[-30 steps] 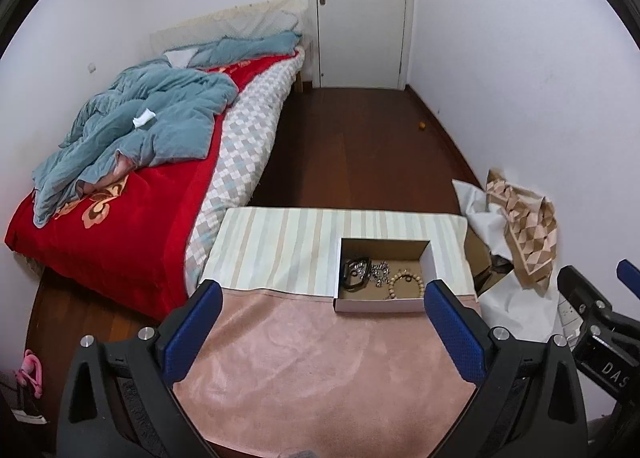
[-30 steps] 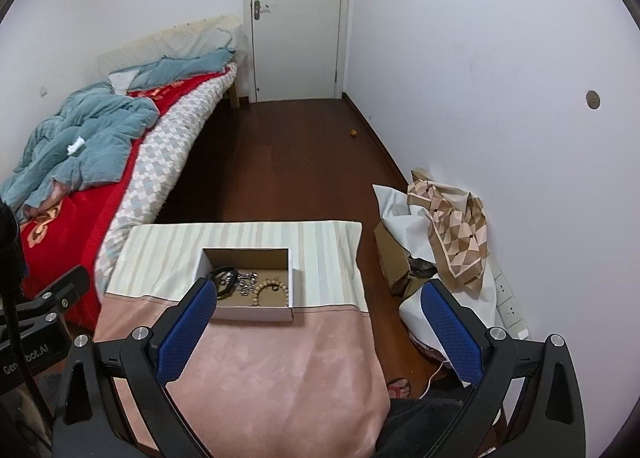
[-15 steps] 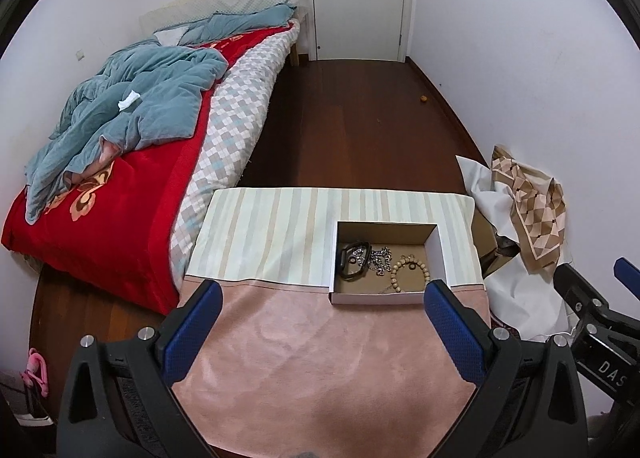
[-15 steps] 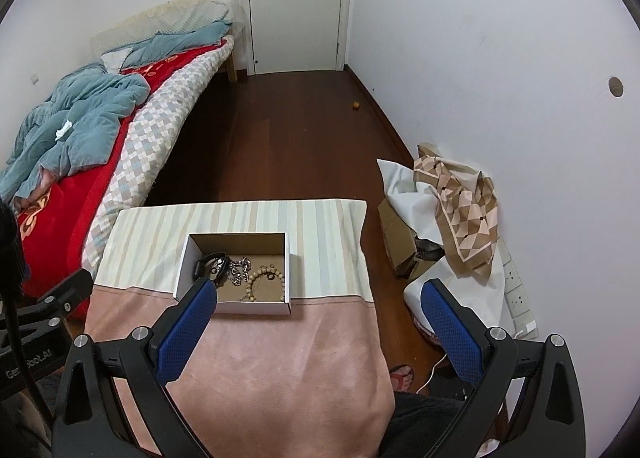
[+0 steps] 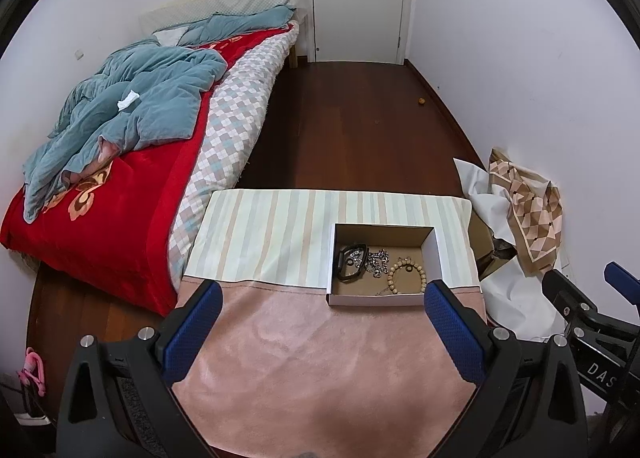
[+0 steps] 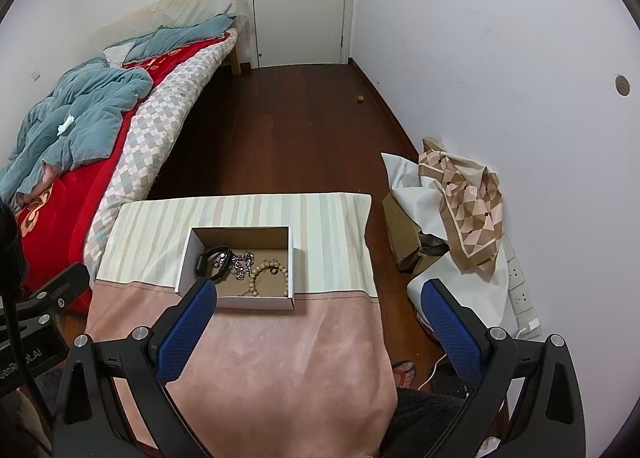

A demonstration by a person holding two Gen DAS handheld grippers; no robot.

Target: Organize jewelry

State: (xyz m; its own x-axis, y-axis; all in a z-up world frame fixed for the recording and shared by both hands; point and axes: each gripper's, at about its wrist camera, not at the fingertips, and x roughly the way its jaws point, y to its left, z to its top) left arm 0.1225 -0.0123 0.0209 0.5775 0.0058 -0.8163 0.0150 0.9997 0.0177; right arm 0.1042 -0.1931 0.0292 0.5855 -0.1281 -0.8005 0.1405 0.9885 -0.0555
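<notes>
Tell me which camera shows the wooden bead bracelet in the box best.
The left wrist view: the bead bracelet lies unobstructed in the box, its whole loop visible. In the right wrist view the bracelet also shows, but the right gripper's blue finger overlaps the box's near corner.

The left tongs (image 5: 320, 308) hung wide open and empty above the pink half of the tabletop (image 5: 312, 358). Just beyond them a shallow white box (image 5: 382, 300) sat where the pink cloth met the striped one, holding a black band (image 5: 350, 266), a silver chain (image 5: 376, 262) and a wooden bead bracelet (image 5: 406, 274). The right tongs (image 5: 588, 306) showed at the right edge.
</notes>
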